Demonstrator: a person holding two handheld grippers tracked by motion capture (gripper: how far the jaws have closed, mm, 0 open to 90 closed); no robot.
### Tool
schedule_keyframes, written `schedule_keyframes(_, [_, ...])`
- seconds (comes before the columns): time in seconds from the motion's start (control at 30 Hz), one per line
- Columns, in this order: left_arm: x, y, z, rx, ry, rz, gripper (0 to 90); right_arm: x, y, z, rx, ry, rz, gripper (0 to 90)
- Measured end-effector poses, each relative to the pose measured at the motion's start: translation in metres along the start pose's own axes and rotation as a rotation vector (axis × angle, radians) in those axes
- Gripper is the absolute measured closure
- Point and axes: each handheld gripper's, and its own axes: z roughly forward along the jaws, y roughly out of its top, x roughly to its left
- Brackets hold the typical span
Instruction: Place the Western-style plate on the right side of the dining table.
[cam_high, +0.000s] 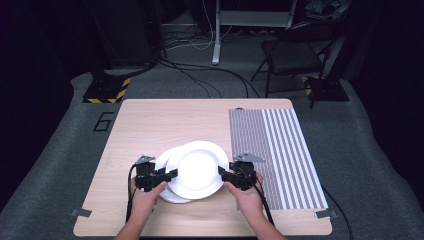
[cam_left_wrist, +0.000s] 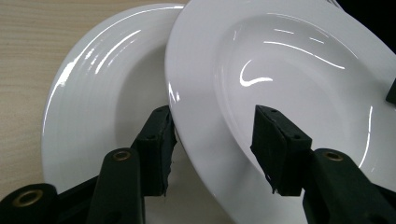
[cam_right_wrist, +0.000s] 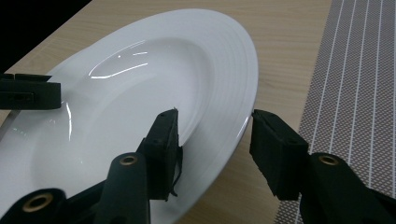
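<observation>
Two white plates lie overlapped near the table's front. The upper plate (cam_high: 197, 170) rests partly on the lower plate (cam_high: 165, 159), which peeks out at its left and front. My left gripper (cam_high: 169, 179) is open at the upper plate's left rim. In the left gripper view, that gripper (cam_left_wrist: 215, 116) straddles the upper plate (cam_left_wrist: 289, 70), one jaw over the lower plate (cam_left_wrist: 102, 88). My right gripper (cam_high: 223, 176) is open at the right rim. In the right gripper view, that gripper (cam_right_wrist: 215, 116) has the upper plate's (cam_right_wrist: 154, 93) rim between its jaws.
A grey striped placemat (cam_high: 275, 155) covers the right part of the wooden table (cam_high: 150, 120), just beside my right gripper. Beyond the table stand a folding chair (cam_high: 295, 50) and a metal stand, with cables on the floor.
</observation>
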Motion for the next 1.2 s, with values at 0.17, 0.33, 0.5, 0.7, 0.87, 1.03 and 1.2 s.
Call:
schedule_keyframes(0.17, [-0.005, -0.001, -0.004, -0.024, 0.019, -0.003, 52.5, 0.007, -0.004, -0.001, -0.012, -0.037, -0.008, 51.1])
schedule_keyframes(0.33, [-0.009, -0.004, -0.005, -0.034, 0.038, 0.004, 53.0, 0.012, -0.006, -0.001, -0.015, -0.075, -0.033, 50.7])
schedule_keyframes(0.5, [-0.013, -0.006, -0.004, -0.055, 0.061, -0.019, 53.0, 0.014, -0.006, 0.001, -0.017, -0.096, -0.039, 51.4])
schedule_keyframes(0.7, [-0.018, -0.006, -0.007, -0.070, 0.086, 0.011, 53.3, 0.013, -0.006, 0.003, -0.013, -0.101, -0.015, 51.5])
schedule_keyframes(0.87, [-0.019, -0.005, -0.008, -0.069, 0.104, 0.006, 53.2, 0.013, -0.004, 0.004, -0.012, -0.097, 0.008, 51.2])
schedule_keyframes(1.03, [-0.020, -0.002, -0.012, -0.079, 0.107, 0.000, 53.3, 0.015, -0.002, 0.005, -0.013, -0.097, 0.016, 51.2])
schedule_keyframes(1.2, [-0.021, -0.001, -0.011, -0.082, 0.121, -0.009, 53.2, 0.016, 0.002, 0.006, -0.017, -0.099, 0.035, 51.2])
